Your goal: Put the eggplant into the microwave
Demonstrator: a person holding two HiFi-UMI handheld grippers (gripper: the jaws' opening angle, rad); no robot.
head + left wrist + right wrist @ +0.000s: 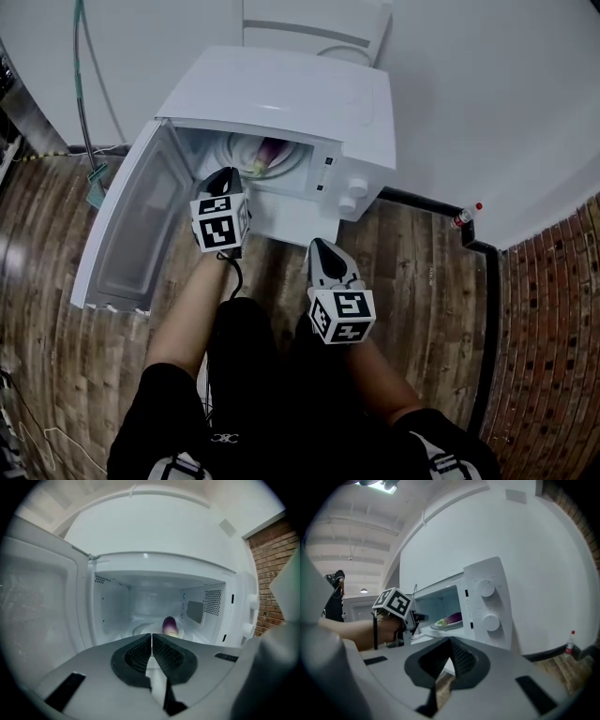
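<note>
L gripper point(151, 637): jaws pressed together at the tips, nothing btwn them. It points into the open microwave point(154, 573). In the head view the L gripper point(228, 176) has its tips just at the front edge of the opening, not deep inside.

R gripper point(450, 642): jaws also pressed together, empty. In the head view the R gripper point(321, 247) is lower and further back. It sits in front of the microwave's point(281, 94) R side, apart from the L one. It is not touching anything.

The door point(131, 225) is swung wide to the L, so the whole mouth is open. Inside, the white box has free room above the eggplant point(169, 625) and on both sides of it.

The eggplant lies on the round glass plate point(138, 629) in the microwave, a bit R of the plate's middle. Its pale green end faces the opening. The head view shows the same: eggplant point(270, 150) on the plate point(292, 165), past the L gripper's tips, not touching them.

Two knobs point(486, 588) sit on the panel R of the opening. There is wood floor point(422, 281) in front. A small bottle point(466, 216) w/ a red cap stands by the wall, well apart to the R.
</note>
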